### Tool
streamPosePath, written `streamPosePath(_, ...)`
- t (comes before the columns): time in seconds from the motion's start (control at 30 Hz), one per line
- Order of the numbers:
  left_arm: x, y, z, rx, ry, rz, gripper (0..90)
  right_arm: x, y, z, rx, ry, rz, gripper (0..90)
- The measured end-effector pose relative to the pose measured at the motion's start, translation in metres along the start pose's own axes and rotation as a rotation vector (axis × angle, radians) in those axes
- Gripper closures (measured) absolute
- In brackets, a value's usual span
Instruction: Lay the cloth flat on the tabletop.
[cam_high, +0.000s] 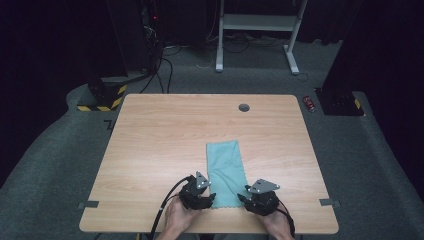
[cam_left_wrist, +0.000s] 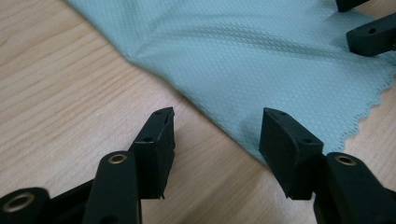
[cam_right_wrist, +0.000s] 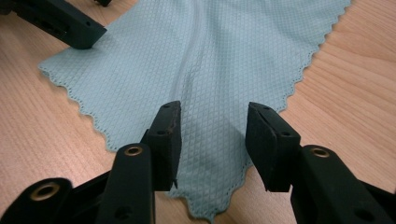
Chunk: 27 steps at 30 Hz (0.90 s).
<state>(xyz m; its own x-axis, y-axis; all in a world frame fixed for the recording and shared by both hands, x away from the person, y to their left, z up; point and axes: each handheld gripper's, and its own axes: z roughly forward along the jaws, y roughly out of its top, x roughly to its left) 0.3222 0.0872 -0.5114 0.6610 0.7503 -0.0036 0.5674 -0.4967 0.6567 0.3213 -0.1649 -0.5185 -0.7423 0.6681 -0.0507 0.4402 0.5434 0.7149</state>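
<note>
From the high view a light teal cloth (cam_high: 226, 172) lies flat as a long strip on the wooden table (cam_high: 160, 140), its near end between the two grippers; the left gripper (cam_high: 209, 198) sits at the cloth's near left corner, the right gripper (cam_high: 243, 196) at the near right corner; the jaw tips are too small and dark here to read, and the person's hands are cut off by the bottom edge.

In the left gripper view the jaws stand apart, one over bare wood, the other over the cloth's (cam_left_wrist: 261, 51) edge; nothing is pinched; whether the pad touches the fabric is unclear; the right gripper's jaw tips (cam_left_wrist: 369, 35) are cropped at top right.

In the right gripper view the jaws stand apart astride the cloth's (cam_right_wrist: 205, 70) scalloped corner, the fabric between them but not pressed; the corner's tip is cut off below.
</note>
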Motion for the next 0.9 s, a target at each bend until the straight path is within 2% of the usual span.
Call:
streamPosePath(0.07, -0.001, -0.004, -0.004, -0.017, -0.023, -0.012, 44.6, -0.002, -0.002, -0.004, -0.021, 0.009, 0.006, 55.2)
streamPosePath(0.23, -0.009, -0.01, -0.016, -0.066, -0.067, 0.015, 43.4, -0.003, -0.007, -0.018, -0.049, 0.024, -0.006, 54.8)
streamPosePath(0.37, -0.015, -0.012, -0.018, -0.081, -0.082, 0.027, 43.4, -0.001, -0.011, -0.024, -0.057, 0.036, -0.023, 55.8)
streamPosePath(0.53, -0.02, -0.015, -0.016, -0.079, -0.097, 0.04, 44.0, 0.001, -0.016, -0.024, -0.059, 0.062, -0.039, 57.6)
streamPosePath(0.77, -0.023, -0.015, -0.01, -0.062, -0.093, 0.046, 51.0, 0.002, -0.021, -0.021, -0.045, 0.09, -0.06, 60.0)
streamPosePath(0.9, -0.025, -0.012, -0.006, -0.05, -0.083, 0.048, 61.5, 0.003, -0.021, -0.019, -0.033, 0.095, -0.073, 65.1)
